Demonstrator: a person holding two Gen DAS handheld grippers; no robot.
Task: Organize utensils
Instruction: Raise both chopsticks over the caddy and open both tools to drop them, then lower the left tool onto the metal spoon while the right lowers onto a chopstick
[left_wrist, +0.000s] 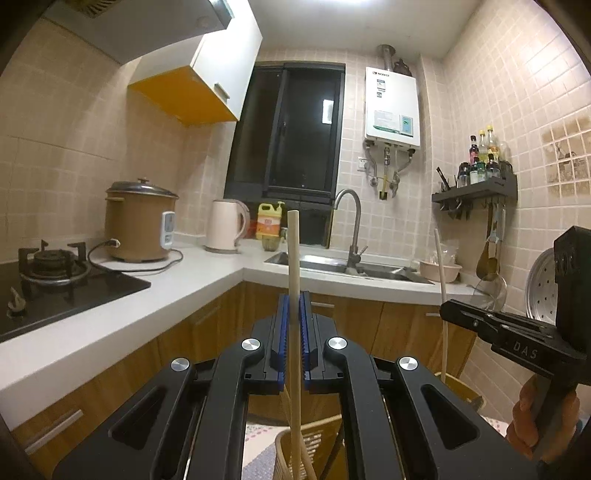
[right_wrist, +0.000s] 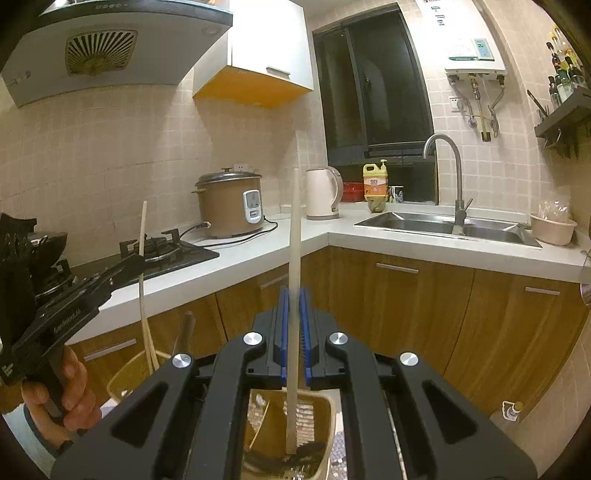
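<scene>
Left tongs (left_wrist: 294, 314) grip pale chopstick (left_wrist: 293, 251) upright | right tongs (right_wrist: 294, 314) grip pale chopstick (right_wrist: 294, 236)

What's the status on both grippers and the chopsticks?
Left gripper shut on a chopstick, upright. Right gripper shut on a second chopstick, lower end in the holder. Nothing in the way.

Both tools — left (left_wrist: 294, 314), right (right_wrist: 294, 314) — clamped, level.

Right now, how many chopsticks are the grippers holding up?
2. One chopstick stands upright in the left hand-held gripper; the other chopstick is in the right hand-held gripper. More may be hidden in the holders below.
</scene>
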